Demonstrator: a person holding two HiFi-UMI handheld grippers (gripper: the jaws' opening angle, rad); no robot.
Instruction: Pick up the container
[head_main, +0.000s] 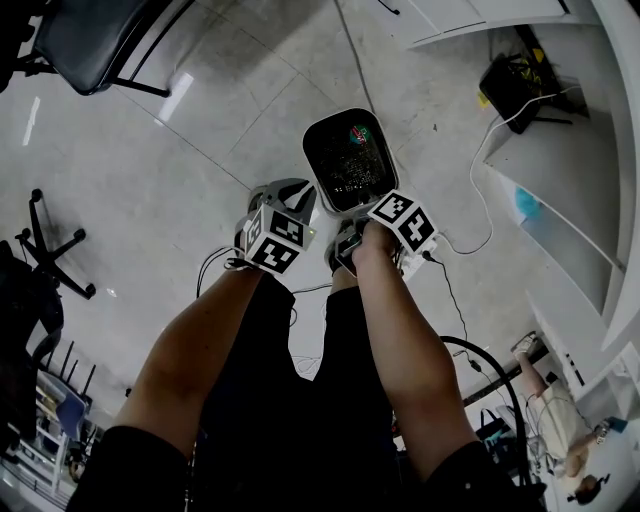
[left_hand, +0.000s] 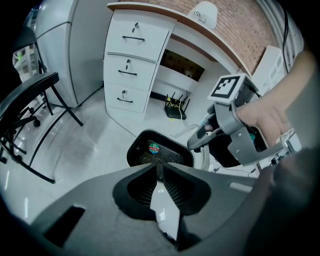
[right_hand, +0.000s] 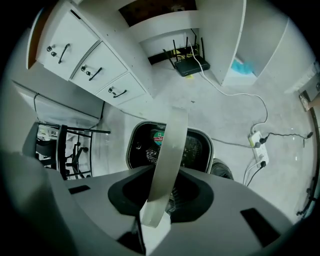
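Note:
A black container (head_main: 348, 160) with a pale rim stands on the grey floor; it also shows in the left gripper view (left_hand: 157, 152) and in the right gripper view (right_hand: 195, 145). A red and green sticker lies inside it. From the container a white band-like handle (right_hand: 167, 150) arches up and passes between the jaws of my right gripper (right_hand: 160, 175), which are closed on it. Seen from the head view, the right gripper (head_main: 375, 225) hangs over the container's near edge. My left gripper (left_hand: 160, 169) hovers just left of it with its jaws together and nothing between them.
White drawers (left_hand: 130, 65) and open shelves line the wall, with a black router (right_hand: 187, 65) on the floor beneath. A power strip (right_hand: 259, 150) and cables lie to the right. A black chair (head_main: 90, 40) stands at the far left. The person's legs fill the lower head view.

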